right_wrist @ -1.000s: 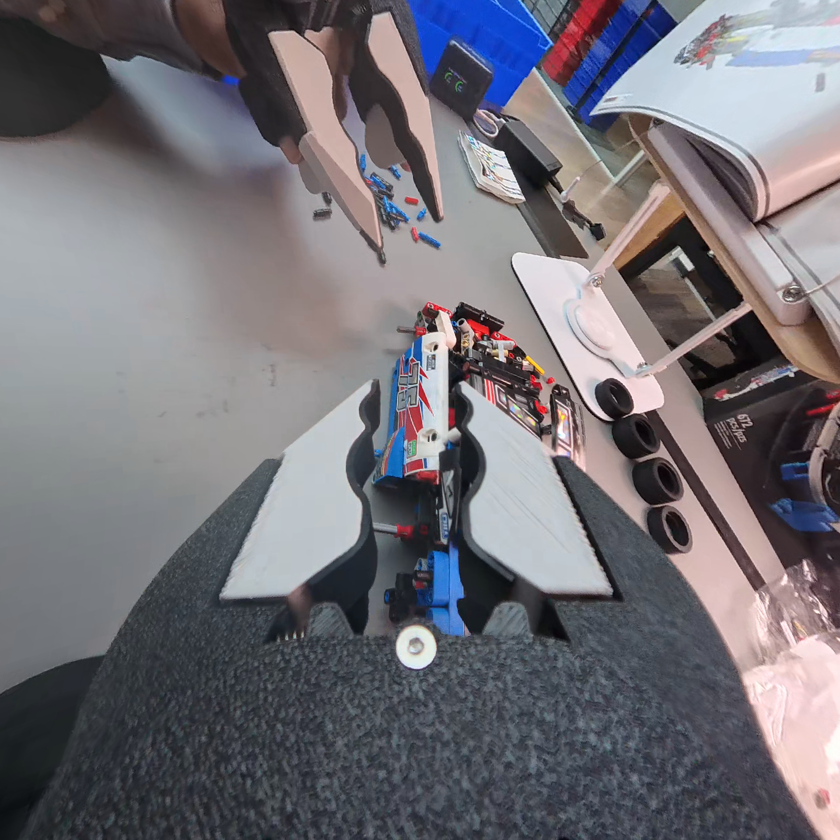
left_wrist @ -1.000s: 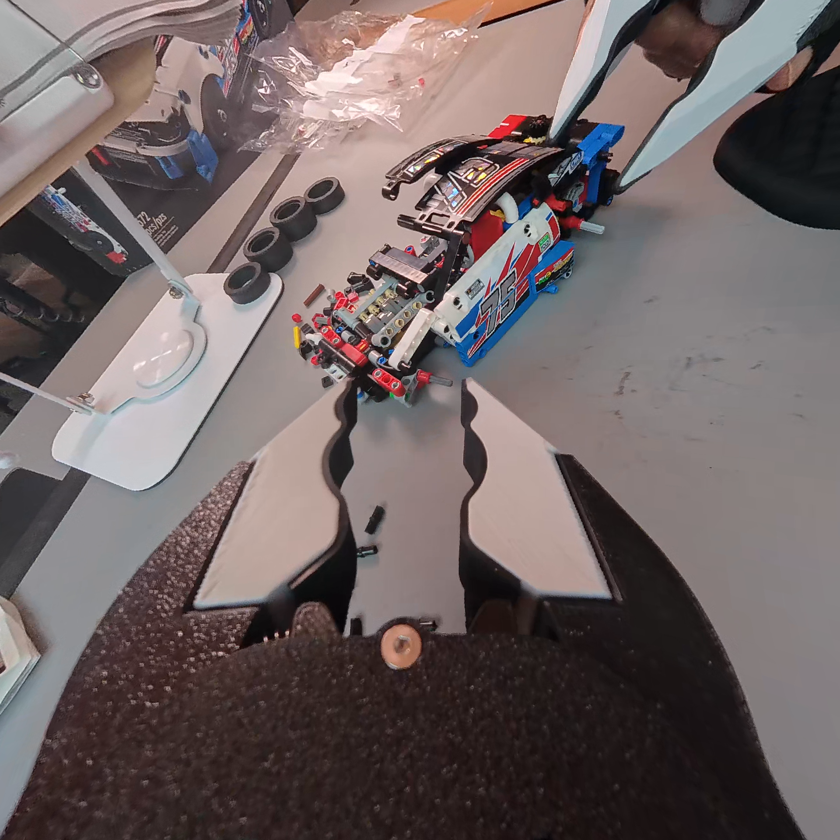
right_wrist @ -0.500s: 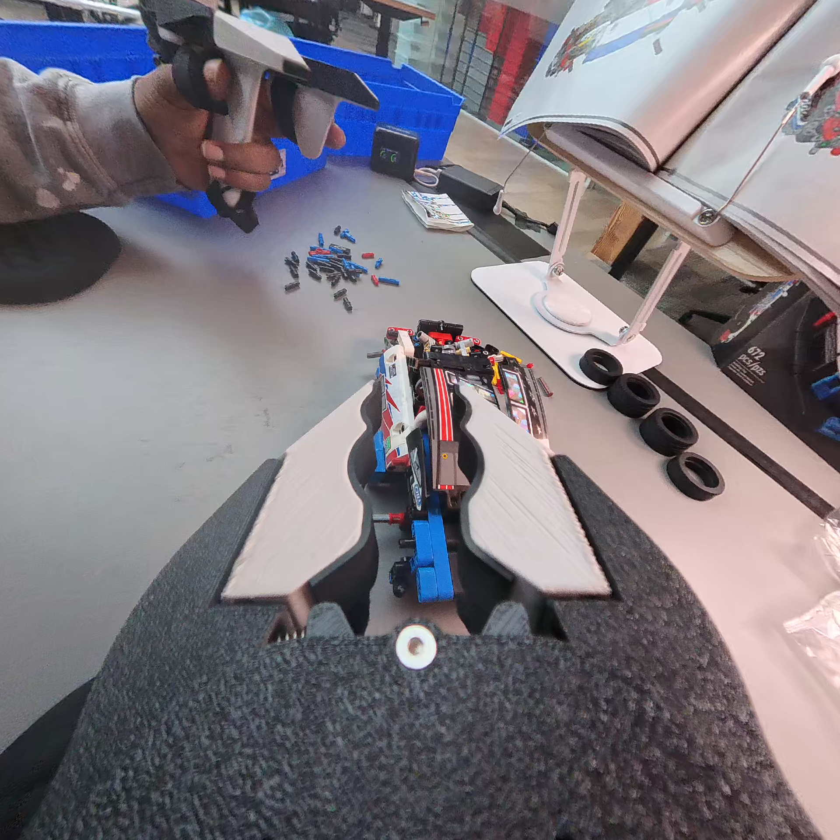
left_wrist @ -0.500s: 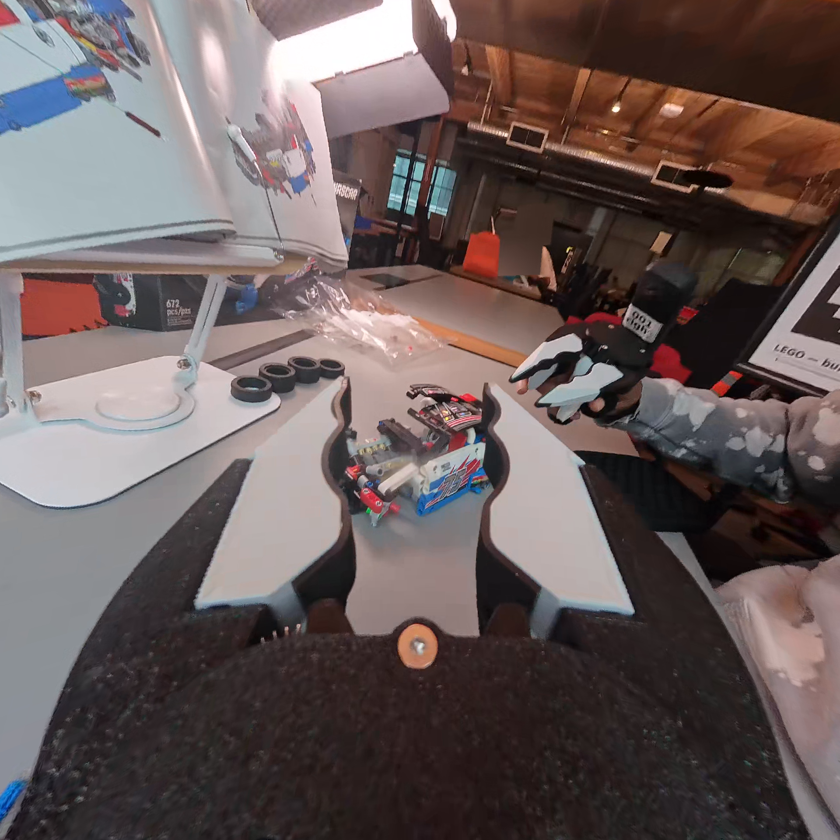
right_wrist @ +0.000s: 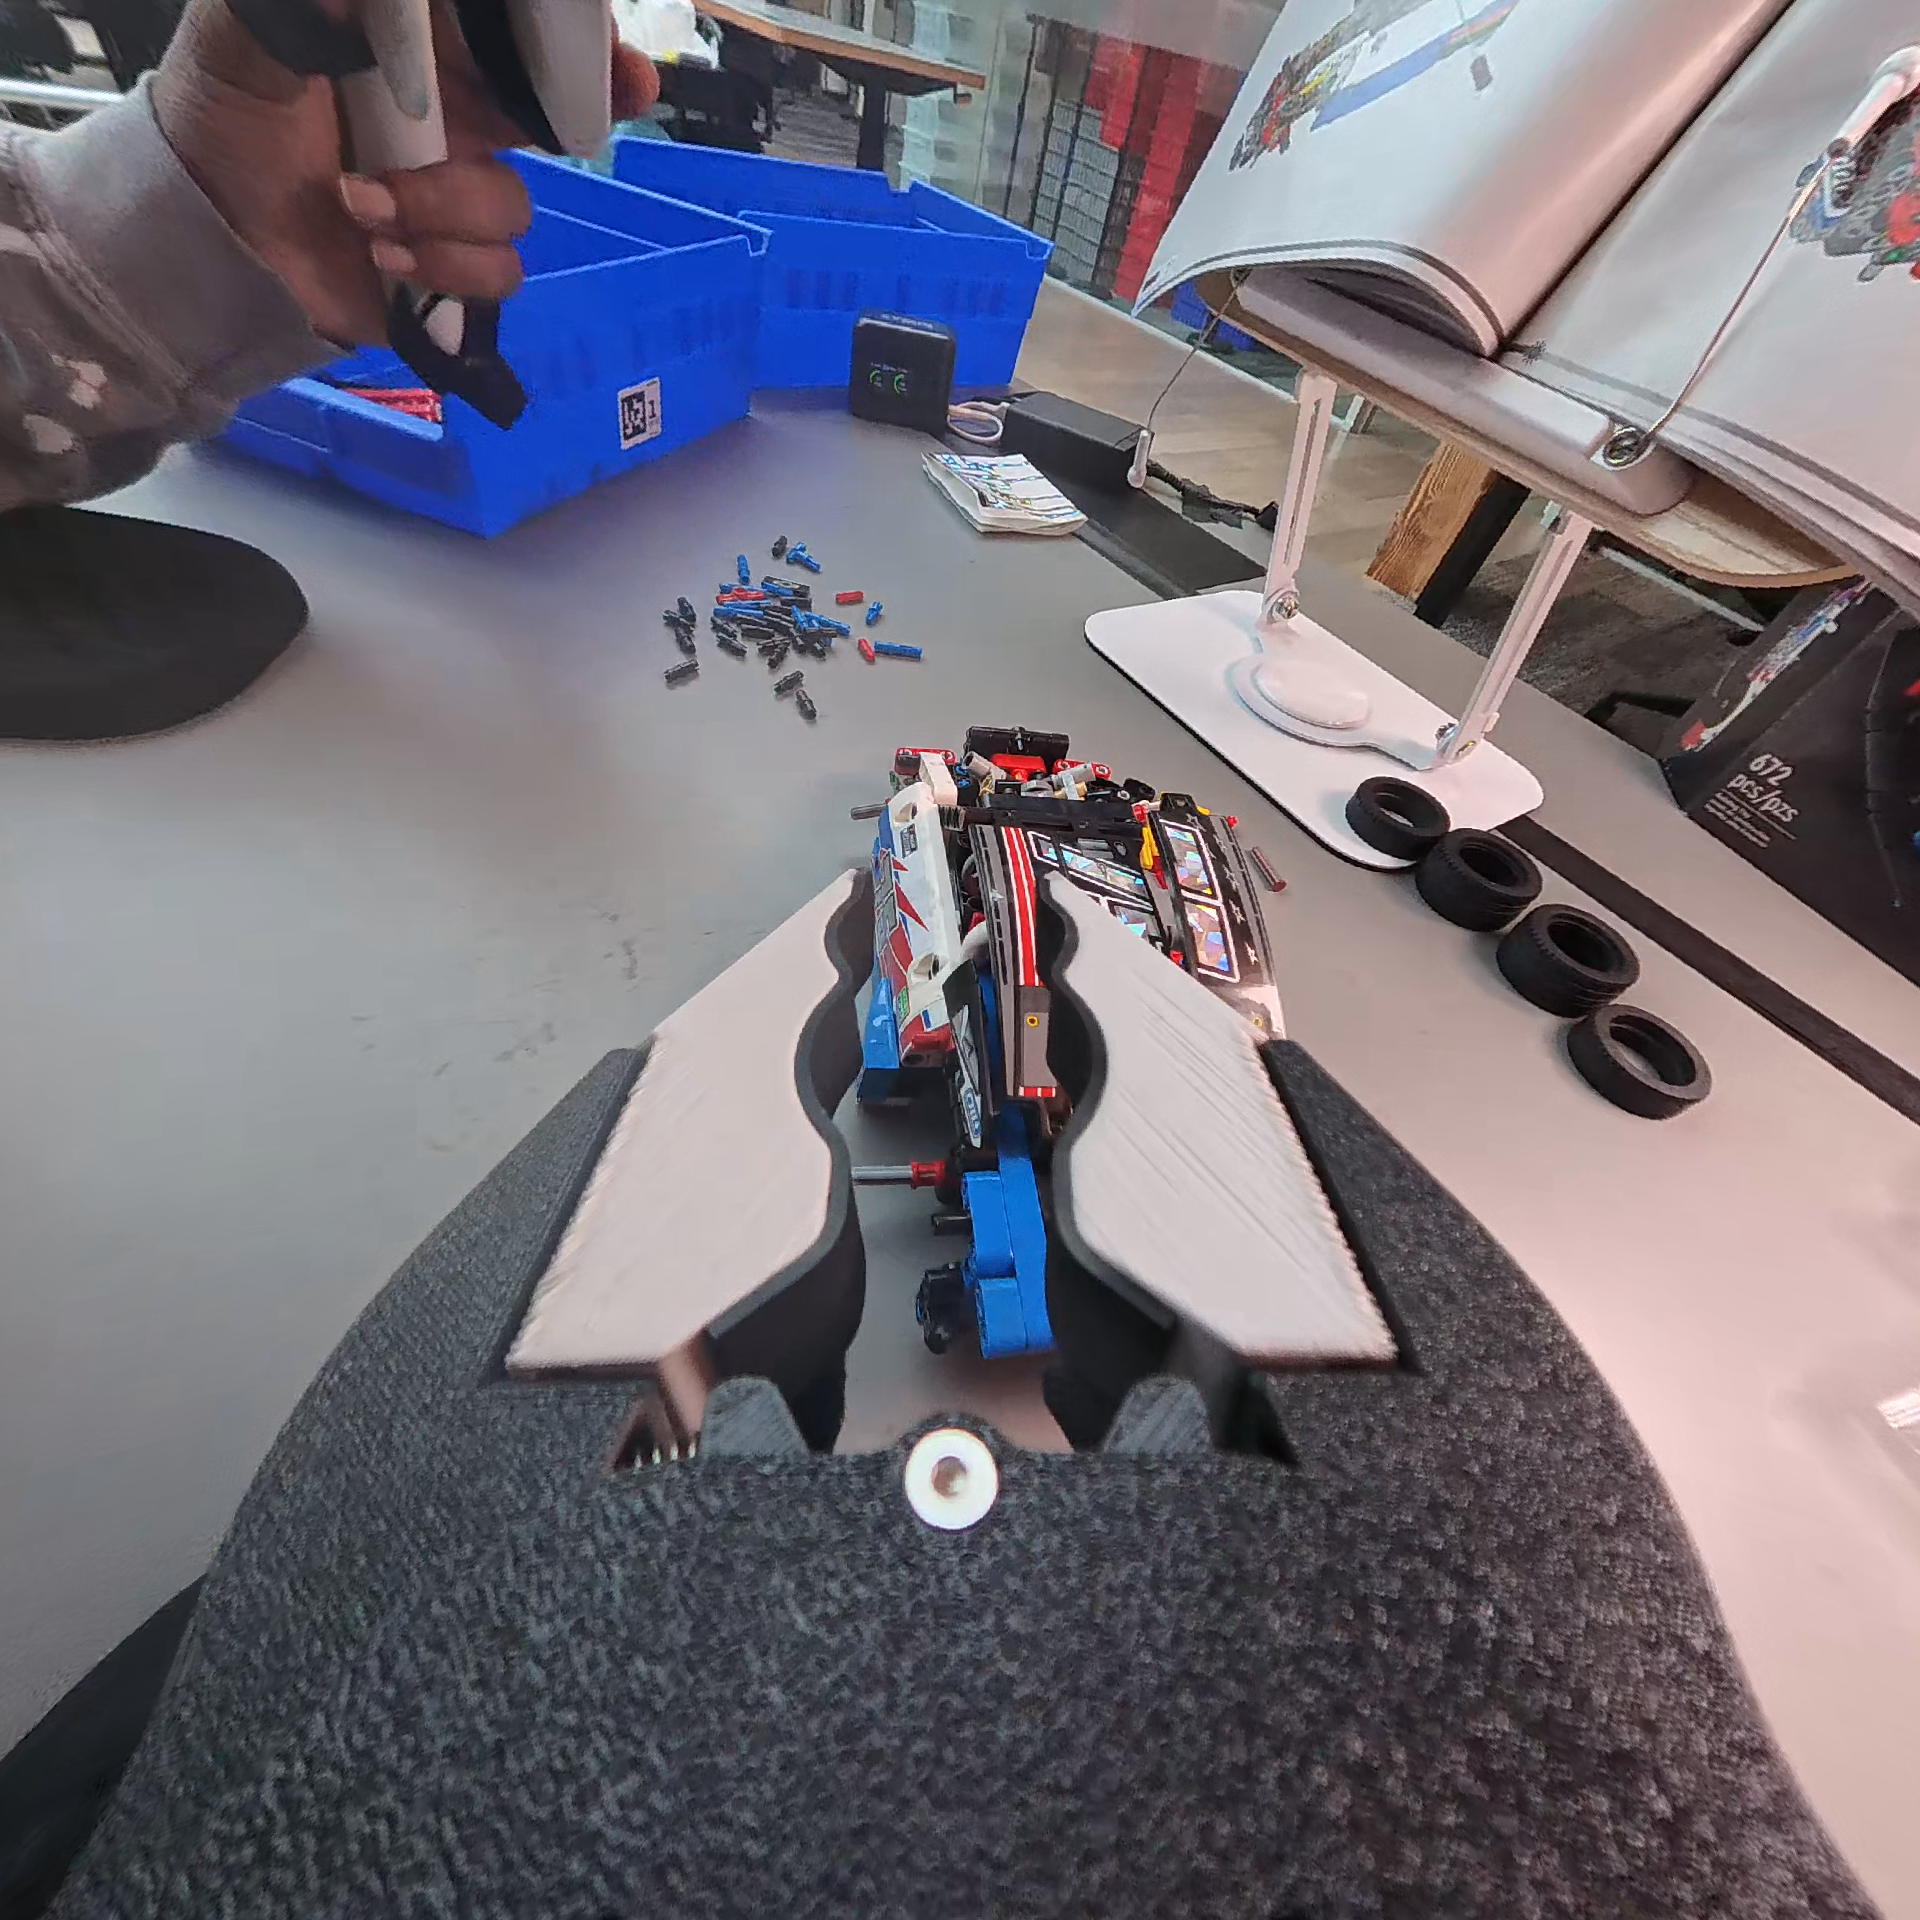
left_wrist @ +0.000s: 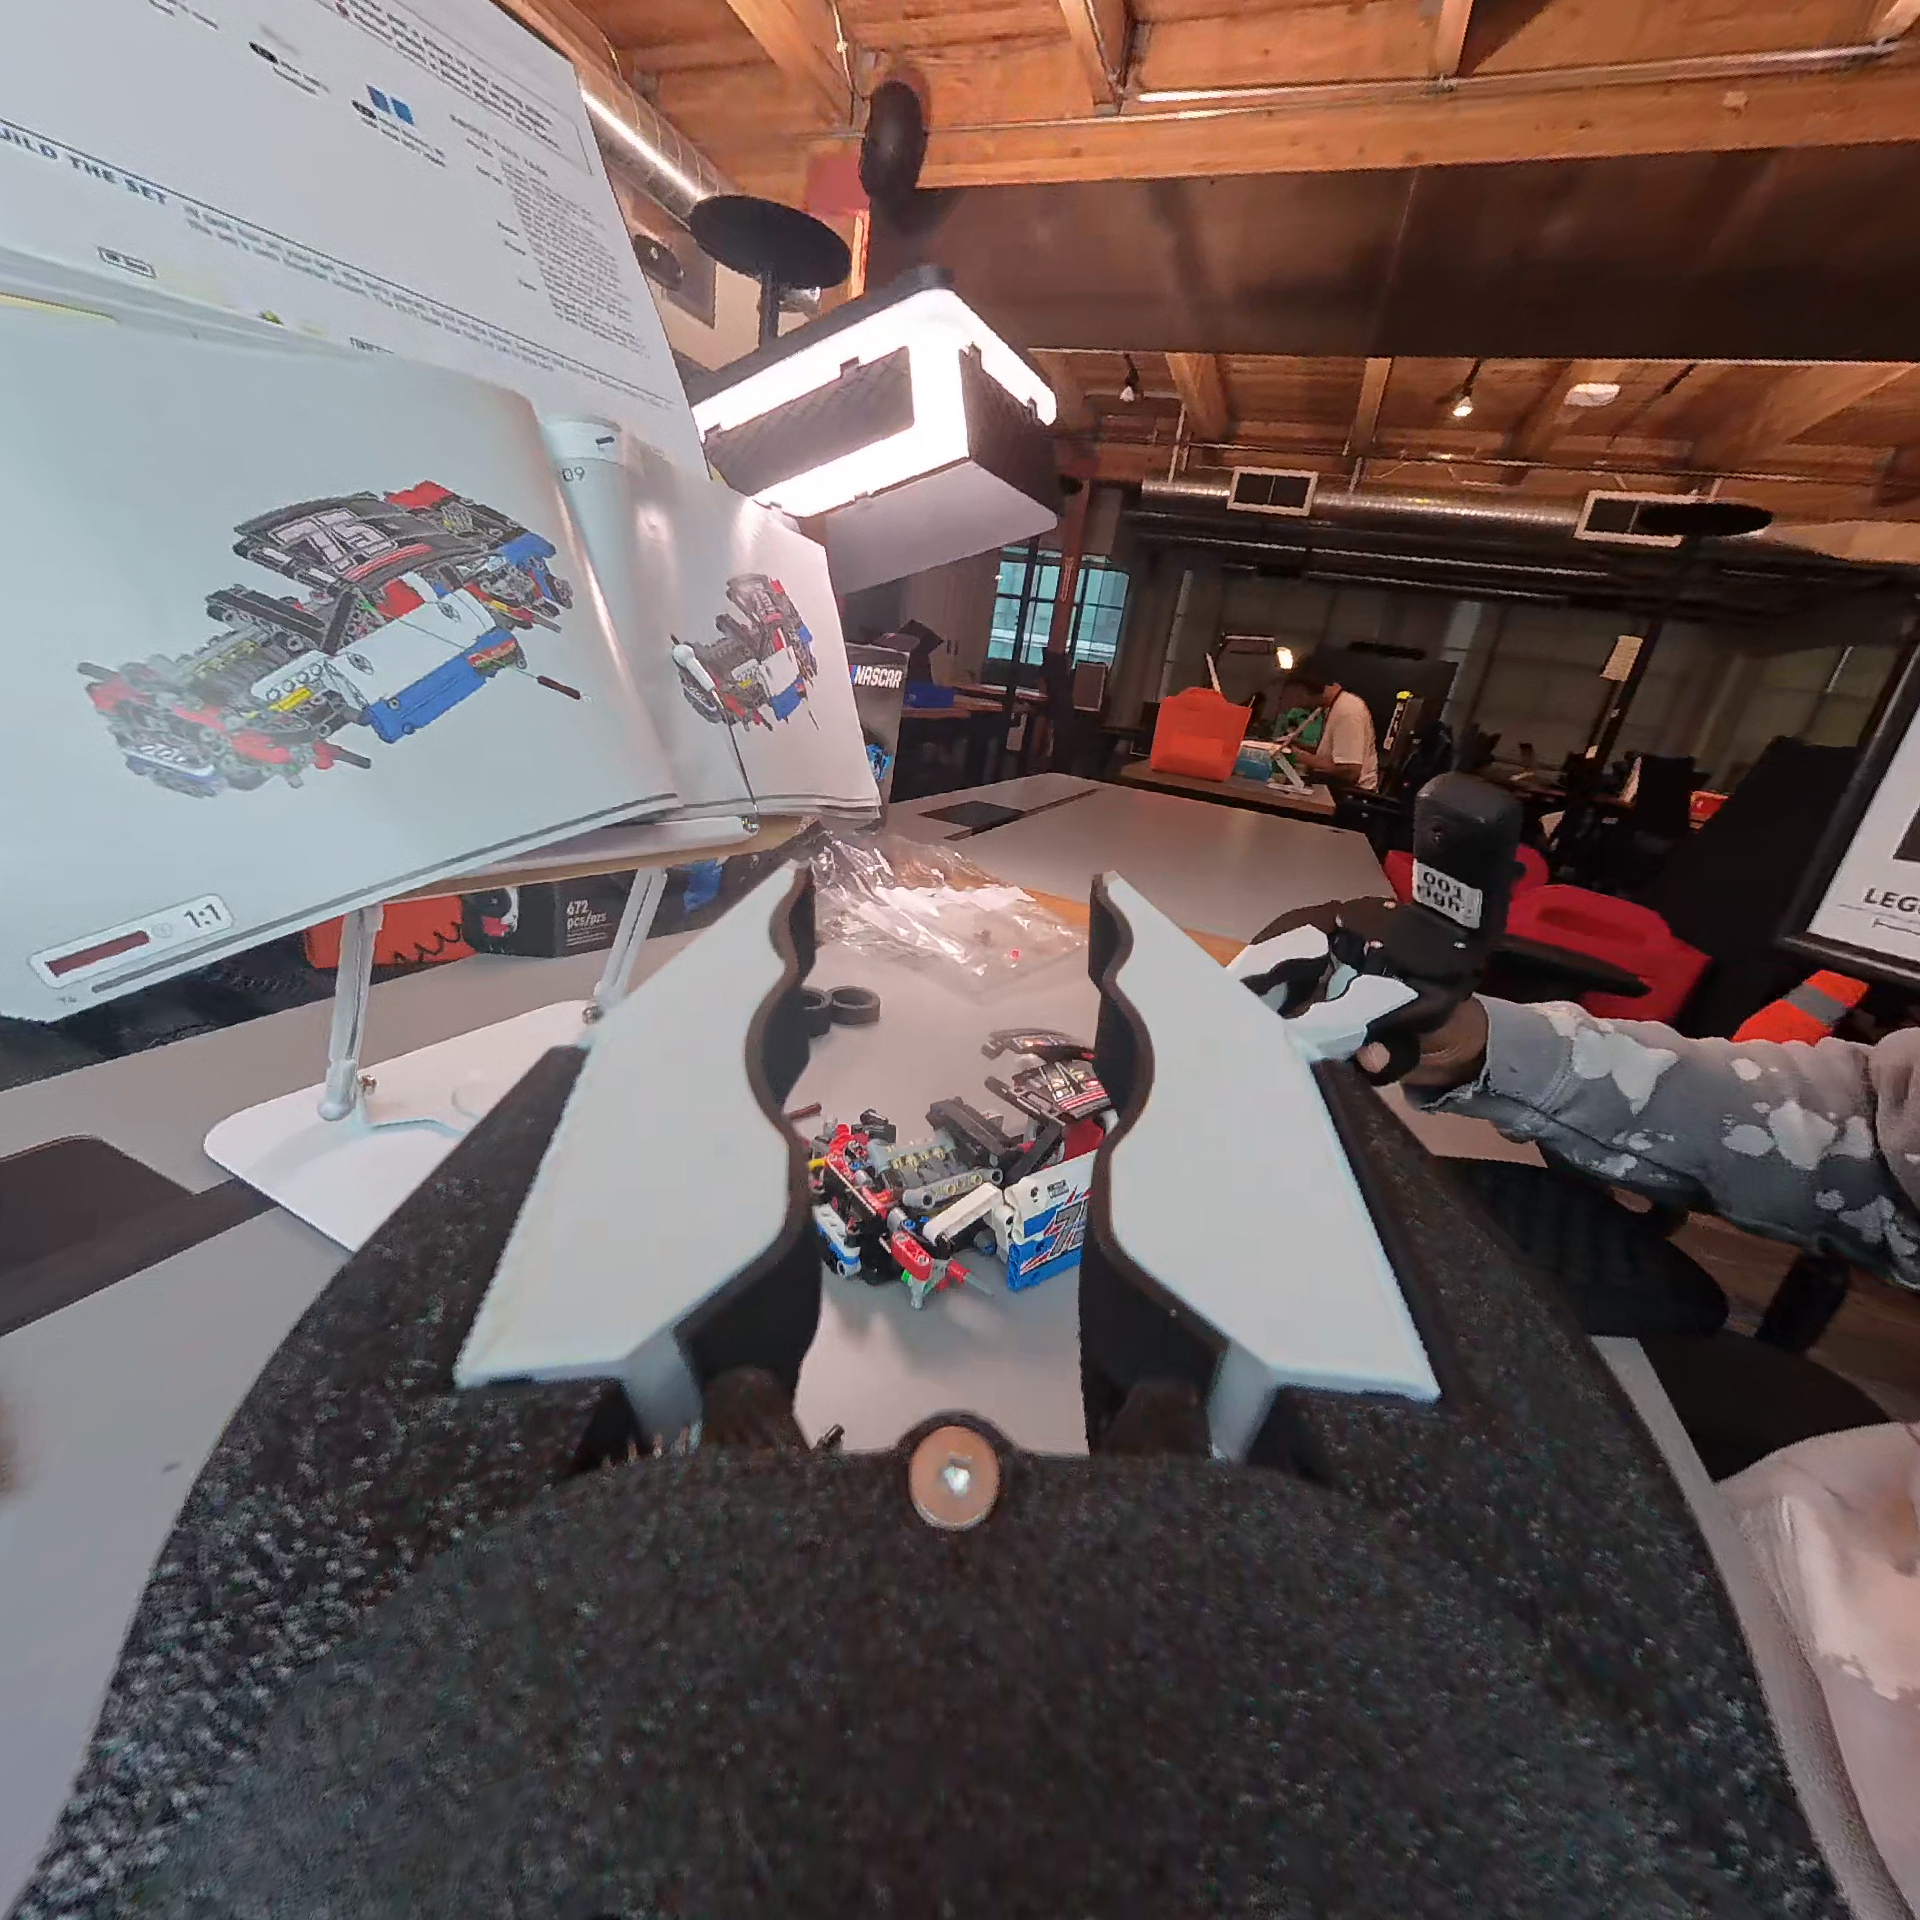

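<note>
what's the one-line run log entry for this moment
left claw: open, raised, empty | right claw: open, over toy car | car on table | four tyres beside stand base

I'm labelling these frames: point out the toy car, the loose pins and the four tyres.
Toy car (right_wrist: 1101,904): right wrist view, on its black roof panel.
Loose pins (right_wrist: 774,623): right wrist view, middle of the scattered pile.
Tyres (right_wrist: 1567,956): right wrist view, third tyre of the row.

Left gripper (left_wrist: 945,914) is held raised and roughly level, jaws parted, nothing between them. Right gripper (right_wrist: 951,904) is angled downward, jaws likewise parted, gripped by a hand (left_wrist: 1423,1039) with a mottled grey sleeve (left_wrist: 1704,1122).
</note>
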### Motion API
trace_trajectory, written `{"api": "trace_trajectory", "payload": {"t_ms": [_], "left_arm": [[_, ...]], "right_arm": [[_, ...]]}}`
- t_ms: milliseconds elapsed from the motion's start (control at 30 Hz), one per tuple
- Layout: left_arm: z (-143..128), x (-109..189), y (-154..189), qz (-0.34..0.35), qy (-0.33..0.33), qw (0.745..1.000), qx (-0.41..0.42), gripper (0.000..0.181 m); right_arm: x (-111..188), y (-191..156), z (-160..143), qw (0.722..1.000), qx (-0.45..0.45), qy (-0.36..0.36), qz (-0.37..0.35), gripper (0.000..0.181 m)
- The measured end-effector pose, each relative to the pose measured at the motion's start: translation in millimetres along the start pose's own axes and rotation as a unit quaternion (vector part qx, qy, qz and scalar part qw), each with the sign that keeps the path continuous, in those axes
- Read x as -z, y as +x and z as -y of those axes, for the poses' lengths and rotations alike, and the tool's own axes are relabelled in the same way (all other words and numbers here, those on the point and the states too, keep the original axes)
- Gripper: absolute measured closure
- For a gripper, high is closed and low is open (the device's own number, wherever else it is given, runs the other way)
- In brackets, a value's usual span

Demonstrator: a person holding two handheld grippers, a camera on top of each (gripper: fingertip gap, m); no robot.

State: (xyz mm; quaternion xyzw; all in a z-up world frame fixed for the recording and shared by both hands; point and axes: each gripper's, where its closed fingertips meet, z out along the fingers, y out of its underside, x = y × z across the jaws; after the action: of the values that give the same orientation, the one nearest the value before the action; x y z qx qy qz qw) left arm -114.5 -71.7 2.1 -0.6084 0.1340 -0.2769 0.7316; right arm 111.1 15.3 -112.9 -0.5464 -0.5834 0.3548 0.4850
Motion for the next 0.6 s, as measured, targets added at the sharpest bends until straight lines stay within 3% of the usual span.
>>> {"api": "trace_trajectory", "payload": {"t_ms": [300,600], "left_arm": [[-74,-16,17,-0.004,-0.121,0.992,-0.024,0.131],[-107,-24,15,0.011,-0.190,0.979,-0.067,0.131]], "right_arm": [[-5,-8,-5,1.000,0.013,-0.011,0.004,0.151],[-26,-11,-15,0.992,0.085,-0.092,-0.002,0.151]]}}
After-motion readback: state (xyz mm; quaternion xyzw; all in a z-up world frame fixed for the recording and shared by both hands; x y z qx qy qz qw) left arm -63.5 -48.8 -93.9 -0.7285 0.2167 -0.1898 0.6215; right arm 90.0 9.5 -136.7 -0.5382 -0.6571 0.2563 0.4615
